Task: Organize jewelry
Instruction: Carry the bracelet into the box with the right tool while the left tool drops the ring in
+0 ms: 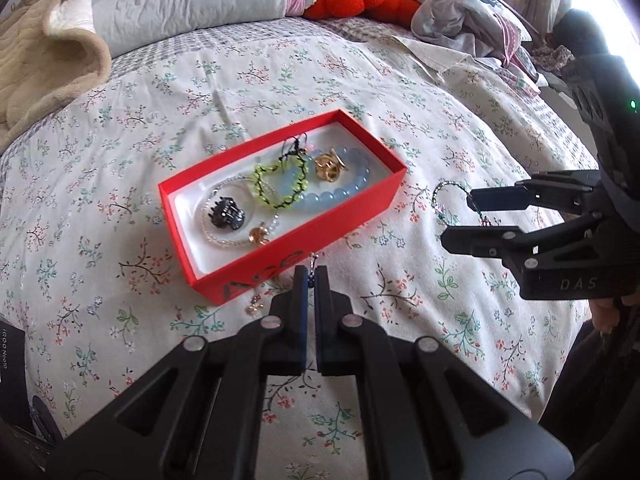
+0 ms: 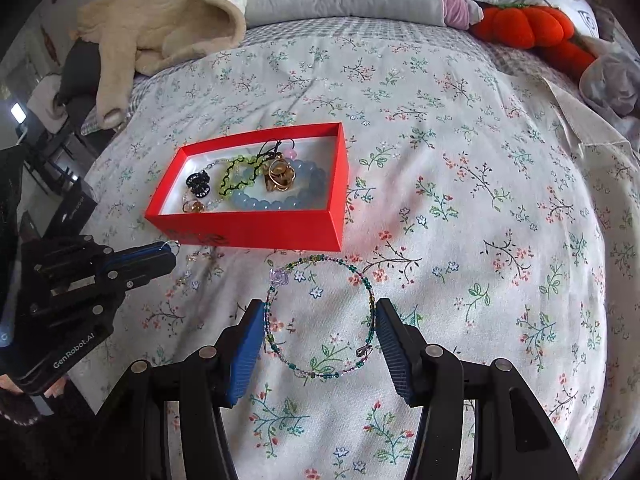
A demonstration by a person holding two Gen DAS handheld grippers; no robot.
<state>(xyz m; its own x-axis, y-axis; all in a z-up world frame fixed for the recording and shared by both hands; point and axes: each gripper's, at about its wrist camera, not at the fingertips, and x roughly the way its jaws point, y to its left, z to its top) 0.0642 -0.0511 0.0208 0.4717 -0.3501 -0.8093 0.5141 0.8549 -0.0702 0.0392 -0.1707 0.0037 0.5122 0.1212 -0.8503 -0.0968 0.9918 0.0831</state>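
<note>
While spread wide, right gripper (image 2: 320,344) straddles beaded bracelet (image 2: 320,316) flat on bedspread (image 2: 480,200), red box (image 2: 256,224) toward 11 o'clock. Left gripper (image 1: 311,280), farther off, pinched on small earring (image 1: 314,258) beside box.

My left gripper (image 1: 311,276) is pinched nearly closed; my right gripper (image 2: 320,332) is spread wide, fingers pointing forward.

Jewelry on a floral bedspread

A red box (image 2: 256,229) lies open, holding a blue bead bracelet (image 2: 276,200), green-and-black bracelet (image 2: 240,178), gold ring (image 2: 280,178) and black clip (image 2: 199,185); a thin multicoloured beaded bracelet (image 2: 320,316) lies flat just beside it.
</note>
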